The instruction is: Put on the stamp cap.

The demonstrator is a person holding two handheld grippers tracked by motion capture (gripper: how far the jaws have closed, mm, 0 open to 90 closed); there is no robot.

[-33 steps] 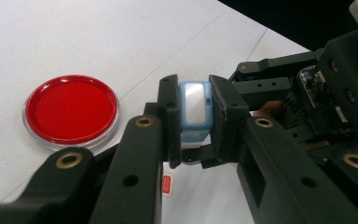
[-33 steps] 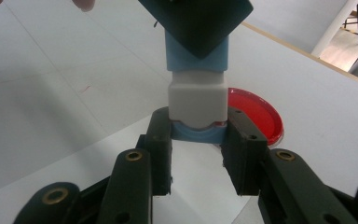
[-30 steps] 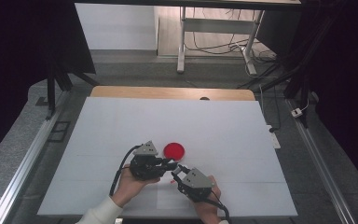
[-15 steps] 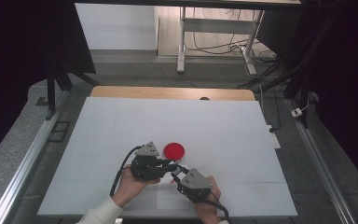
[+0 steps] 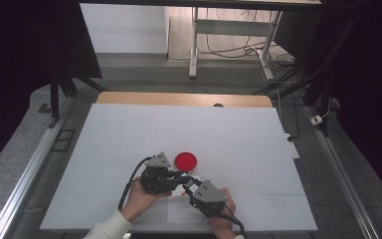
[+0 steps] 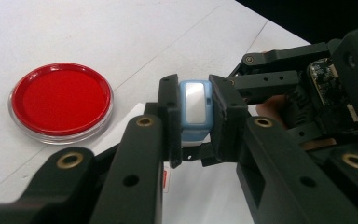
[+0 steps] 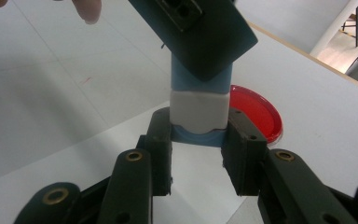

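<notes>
Left gripper point(image 6: 193, 126) and right gripper point(image 7: 199, 140) both clamped on opposite ends of small light-blue plastic block with white cap point(image 6: 195, 109), held above white table point(image 5: 129, 139) beside round red lidded dish point(image 6: 60, 100); risk of slip or drop if pulled unevenly.

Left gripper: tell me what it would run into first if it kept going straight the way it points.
The left gripper, shut on a small blue block, points at the right gripper just beyond. That would likely be met first; depth is hard to judge.

White table point(image 5: 129, 134), grey floor point(image 5: 15, 164), metal desk frame point(image 5: 194, 45) behind.
</notes>
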